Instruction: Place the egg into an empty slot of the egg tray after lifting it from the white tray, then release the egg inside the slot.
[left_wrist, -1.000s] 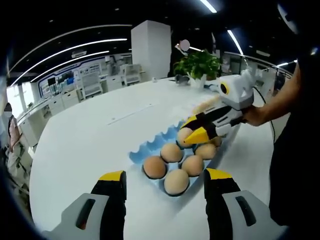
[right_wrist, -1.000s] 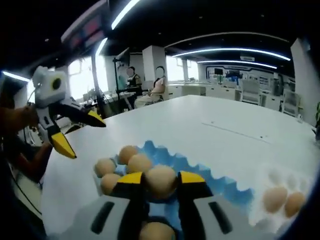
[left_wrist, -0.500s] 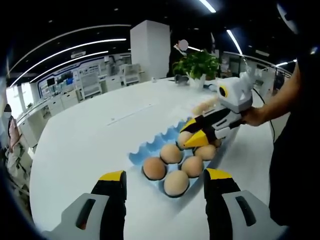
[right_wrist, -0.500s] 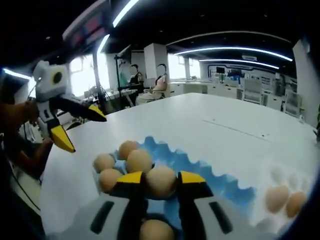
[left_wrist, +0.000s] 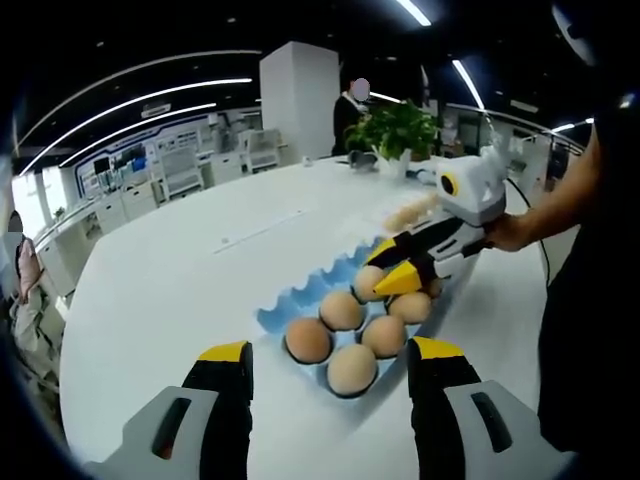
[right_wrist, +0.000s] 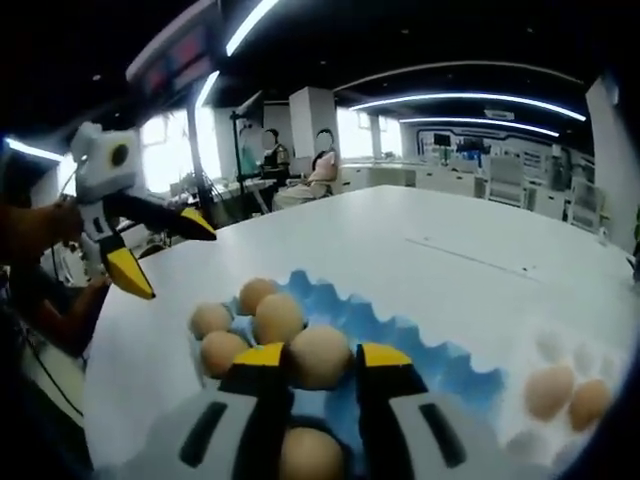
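Over the blue egg tray (right_wrist: 420, 345), at about 6 o'clock in the right gripper view, the right gripper (right_wrist: 318, 358) pinches a brown egg (right_wrist: 318, 355) between its yellow-tipped jaws. Compared with a second ago, the egg sits slightly lower against the tray and the eggs already seated at 9 o'clock of it have drawn closer, so the gripper appears to have eased down toward a slot. In the left gripper view the same gripper (left_wrist: 395, 268) reaches in from 3 o'clock with its tips nearer the tray's far rows than before, the carried egg (left_wrist: 370, 282) just above or already touching the tray; I cannot tell which. The left gripper (left_wrist: 330, 360) hangs spread and empty at 6 o'clock of its own view, apart from the tray, and looks unchanged. Out at 4 o'clock in the right gripper view, the white tray (right_wrist: 545, 350) holds at least two more eggs (right_wrist: 565, 390). My reading is that the placing step is nearly done: the egg is not yet released, and the jaws should part only once it settles in an empty cup.
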